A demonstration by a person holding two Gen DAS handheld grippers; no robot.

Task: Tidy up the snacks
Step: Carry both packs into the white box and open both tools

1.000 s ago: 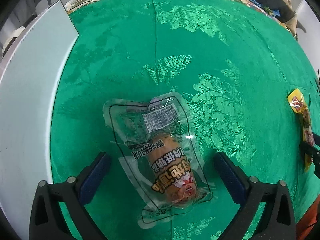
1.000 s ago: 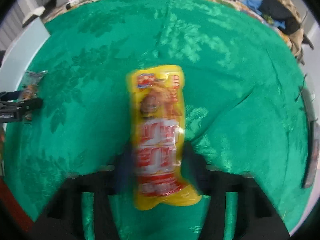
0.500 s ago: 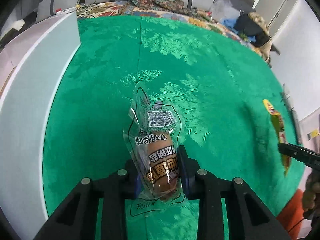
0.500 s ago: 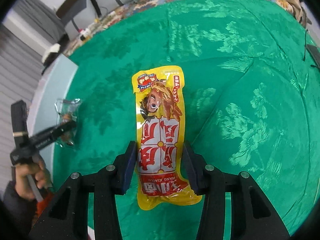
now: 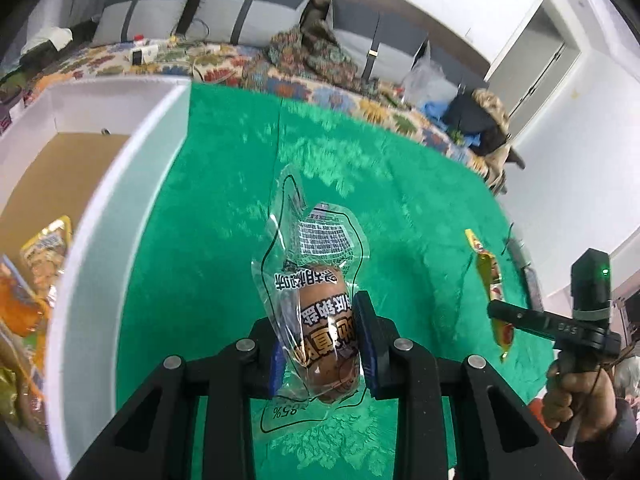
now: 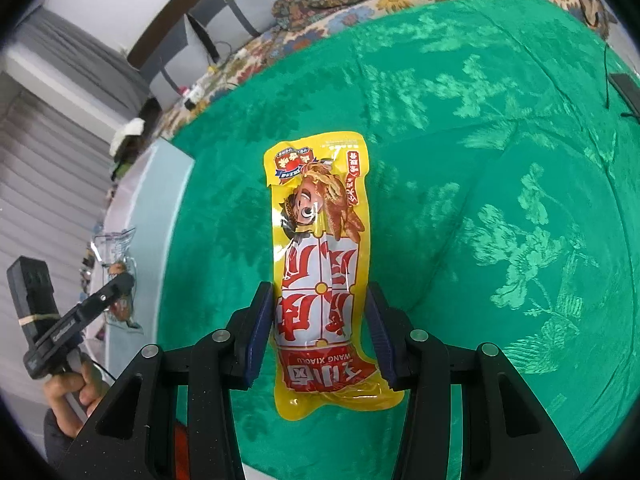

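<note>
My left gripper (image 5: 322, 344) is shut on a clear snack packet with a brown sausage (image 5: 320, 292) and holds it above the green tablecloth (image 5: 224, 208). My right gripper (image 6: 320, 328) is shut on a long yellow snack packet with red print (image 6: 320, 248), also lifted off the cloth. The yellow packet also shows edge-on in the left wrist view (image 5: 490, 276), held by the right gripper (image 5: 502, 314). The clear packet appears small in the right wrist view (image 6: 116, 256), in the left gripper (image 6: 120, 284).
A white box (image 5: 132, 168) with a brown floor stands left of the cloth; several snack packets (image 5: 36, 264) lie at its near end. Its wall also shows in the right wrist view (image 6: 160, 184). A sofa with cushions and clutter lies behind. A dark phone (image 6: 628, 92) lies at the right edge.
Left gripper closed on the clear packet and lifted it; right gripper lifted the yellow packet. Both rose, and the white box's inside came into view.
</note>
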